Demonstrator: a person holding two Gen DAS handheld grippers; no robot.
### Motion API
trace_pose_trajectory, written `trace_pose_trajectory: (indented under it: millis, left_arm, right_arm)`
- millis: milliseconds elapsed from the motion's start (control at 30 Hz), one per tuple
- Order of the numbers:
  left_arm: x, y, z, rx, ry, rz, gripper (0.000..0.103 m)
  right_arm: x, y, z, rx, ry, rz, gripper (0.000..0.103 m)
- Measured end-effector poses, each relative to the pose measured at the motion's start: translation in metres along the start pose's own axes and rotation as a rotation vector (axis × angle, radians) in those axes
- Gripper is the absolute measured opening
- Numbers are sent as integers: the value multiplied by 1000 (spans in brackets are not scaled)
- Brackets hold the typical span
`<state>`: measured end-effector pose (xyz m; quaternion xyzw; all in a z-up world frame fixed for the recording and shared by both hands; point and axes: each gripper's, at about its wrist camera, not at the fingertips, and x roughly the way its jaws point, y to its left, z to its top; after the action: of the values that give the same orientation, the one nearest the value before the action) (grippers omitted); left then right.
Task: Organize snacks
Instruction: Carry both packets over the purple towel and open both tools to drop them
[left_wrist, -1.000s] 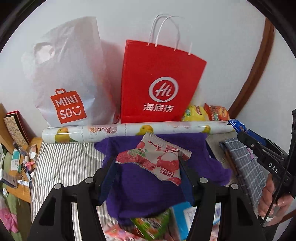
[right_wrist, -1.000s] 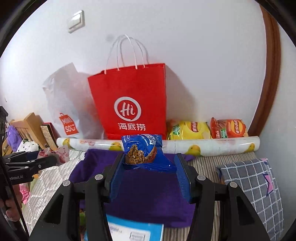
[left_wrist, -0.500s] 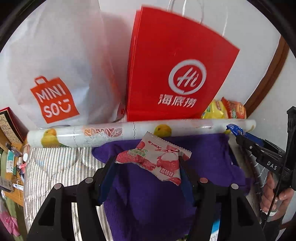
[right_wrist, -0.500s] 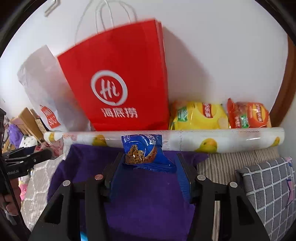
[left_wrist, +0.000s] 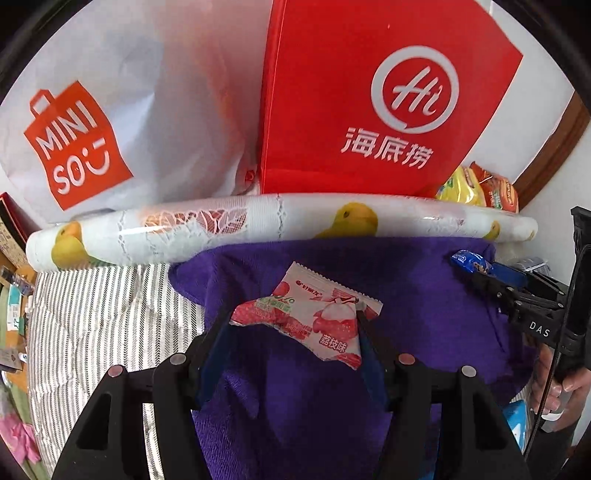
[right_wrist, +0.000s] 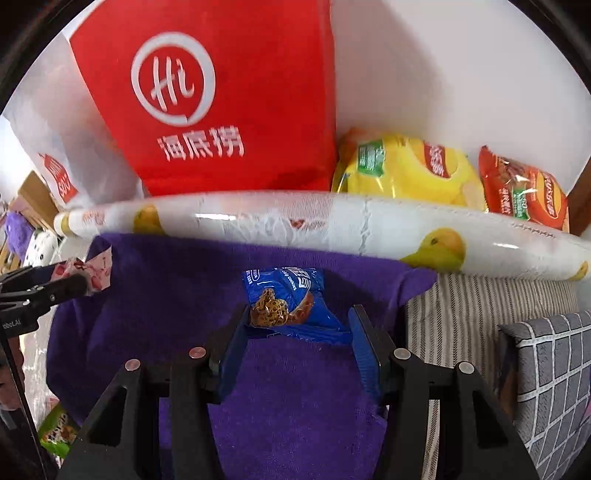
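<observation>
While both grippers carry a packet each, the scene reads like this:

Lychee snack packet (left_wrist: 314, 314): pink and white, pinched between the fingers of the left gripper (left_wrist: 295, 325), jaws closed in to the packet's width. It hangs clear above the purple towel (left_wrist: 406, 288), probably so it can be carried over the roll.

Cookie packet (right_wrist: 288, 302): blue, chocolate-chip picture, gripped at its lower edge by the right gripper (right_wrist: 295, 328), jaws narrowed onto it. Held upright and forward, likely for the same reason.

Red paper bag (left_wrist: 369, 92): stands against the wall just behind the roll; my guess is that it is the packets' destination, since both grippers point at it. Its opening is out of view.

Duck-print roll (left_wrist: 280, 218): lies across the bed between towel and bags, a sort of barrier keeping the bags propped.

Miniso plastic bag (left_wrist: 110, 110): white, left of the red bag, touching it.

Yellow chip bag (right_wrist: 406, 170) and orange chip bag (right_wrist: 524, 188): leaning behind the roll, right of the red bag, apparently already sorted.

Grey checked pillow (right_wrist: 554, 369): far right, apart.
</observation>
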<state>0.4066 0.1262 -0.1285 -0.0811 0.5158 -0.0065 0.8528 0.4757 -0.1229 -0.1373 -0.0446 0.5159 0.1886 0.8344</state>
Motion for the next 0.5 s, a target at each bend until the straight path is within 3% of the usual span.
trace_pose_trajectory:
  millis: [333, 500]
  left_arm:
    - [16, -3, -5, 1, 16, -15, 62]
    - [20, -3, -5, -11, 26, -25, 63]
  right_arm:
    - [20, 1, -5, -15, 96, -41, 55]
    - [15, 3, -2, -8, 79, -25, 66]
